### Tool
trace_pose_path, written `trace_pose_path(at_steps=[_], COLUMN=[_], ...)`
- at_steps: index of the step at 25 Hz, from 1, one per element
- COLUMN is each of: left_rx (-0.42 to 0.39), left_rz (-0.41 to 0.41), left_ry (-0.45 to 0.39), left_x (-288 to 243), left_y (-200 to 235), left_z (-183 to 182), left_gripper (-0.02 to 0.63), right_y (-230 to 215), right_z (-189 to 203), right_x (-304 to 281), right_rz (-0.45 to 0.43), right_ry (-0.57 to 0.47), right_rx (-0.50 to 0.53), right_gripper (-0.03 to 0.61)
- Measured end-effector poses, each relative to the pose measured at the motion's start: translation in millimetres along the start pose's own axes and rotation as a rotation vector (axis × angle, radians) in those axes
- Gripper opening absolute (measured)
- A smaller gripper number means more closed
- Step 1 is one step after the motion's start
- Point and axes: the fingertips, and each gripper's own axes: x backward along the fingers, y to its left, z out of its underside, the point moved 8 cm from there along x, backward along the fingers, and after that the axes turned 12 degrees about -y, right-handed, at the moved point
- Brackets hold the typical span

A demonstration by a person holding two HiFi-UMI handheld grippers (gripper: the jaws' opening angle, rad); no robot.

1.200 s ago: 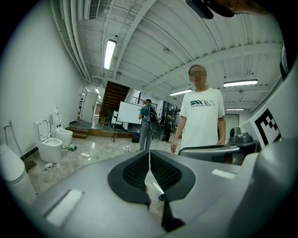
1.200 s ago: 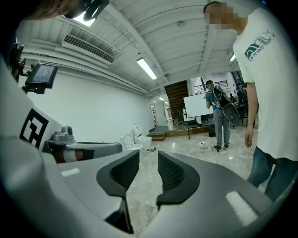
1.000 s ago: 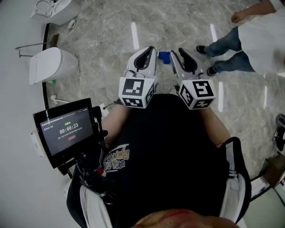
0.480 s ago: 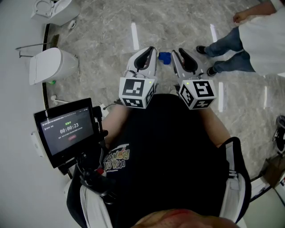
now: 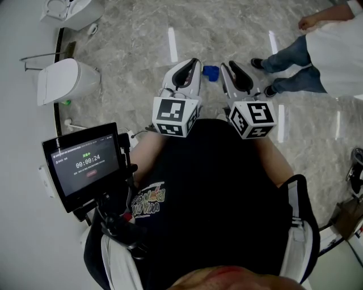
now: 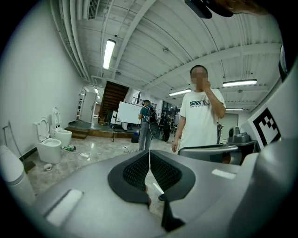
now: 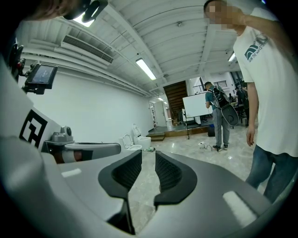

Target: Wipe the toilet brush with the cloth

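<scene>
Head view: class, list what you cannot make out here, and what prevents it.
- Blue item on the floor: too small to identify.
- Bystander: cut off by the right edge.
- Far toilet: cut off by the top edge.
- Floor at the wearer's feet: hidden by the black shirt.

A grey marbled floor (image 5: 130, 39) fills the upper part of the head view. A white toilet (image 5: 65, 82) stands on it at the left edge, and a second toilet (image 5: 71, 10) stands in the upper left corner. A small blue cloth (image 5: 211, 72) lies at upper centre. A standing person's dark shoes (image 5: 257, 63) rest at upper right.
</scene>
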Motion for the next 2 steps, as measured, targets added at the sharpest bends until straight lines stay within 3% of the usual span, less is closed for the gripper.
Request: trace_pose_path(at_steps=[2], left_rx=[0.003], left_rz=[0.003], left_ry=[0.002], left_x=[-0.2], left_y=[-0.4], left_z=[0.0], left_gripper=[0.009], right_y=[0.1], right_z=[-0.1], right_x=[-0.2], right_rz=[-0.002], right_ry=[0.0], right_rx=[0.001], right_gripper=[0.095])
